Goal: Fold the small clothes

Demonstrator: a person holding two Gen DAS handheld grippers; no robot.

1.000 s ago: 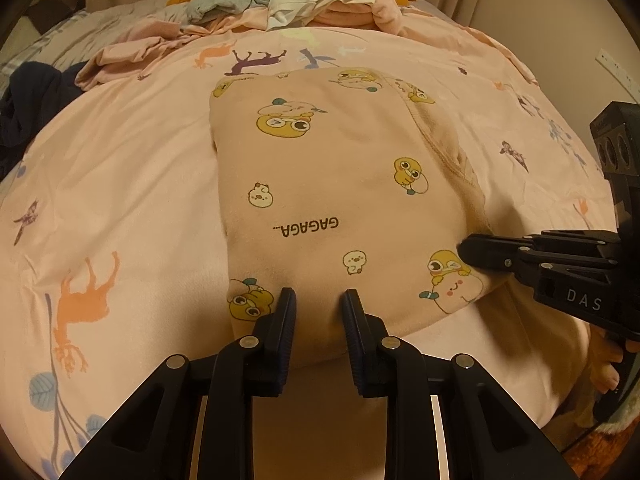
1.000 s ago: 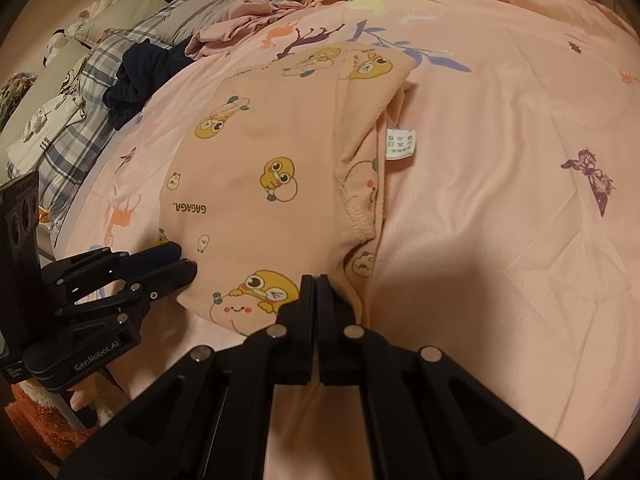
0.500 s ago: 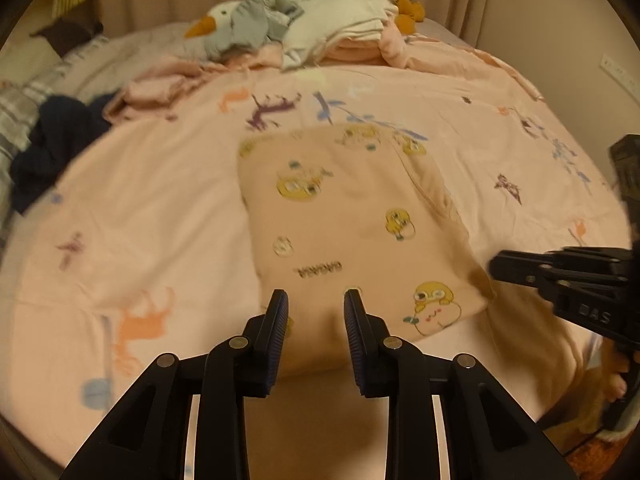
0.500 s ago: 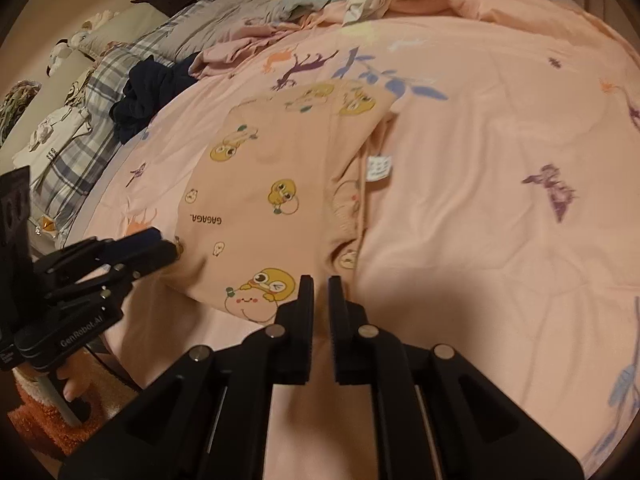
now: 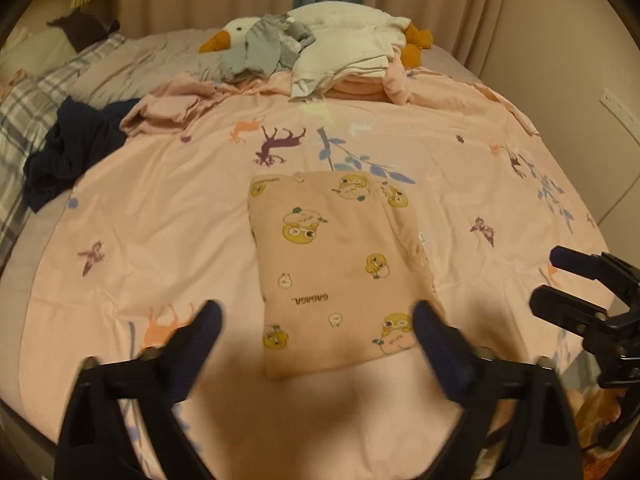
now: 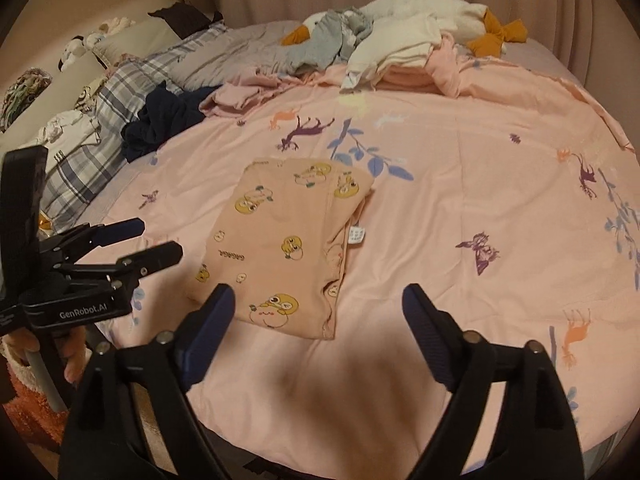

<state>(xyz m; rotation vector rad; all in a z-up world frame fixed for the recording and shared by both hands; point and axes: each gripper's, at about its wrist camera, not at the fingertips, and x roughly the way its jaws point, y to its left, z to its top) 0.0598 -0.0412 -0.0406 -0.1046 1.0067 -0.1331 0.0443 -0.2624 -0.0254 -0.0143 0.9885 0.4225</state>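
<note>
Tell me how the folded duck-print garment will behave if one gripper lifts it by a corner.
The folded duck-print garment is thin, soft cloth lying flat on the pink duvet, so it will probably droop and unfold. It looks light. The loose layers and care tag at its edge suggest it will slide apart rather than hold shape.

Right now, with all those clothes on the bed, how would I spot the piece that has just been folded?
Start at the big pink bedspread printed with animals and leaves. The folded garment lies flat near its front edge, alone, apart from the heap of clothes at the far side. It is peach with yellow cartoon ducks and the word GAGAGA.
</note>
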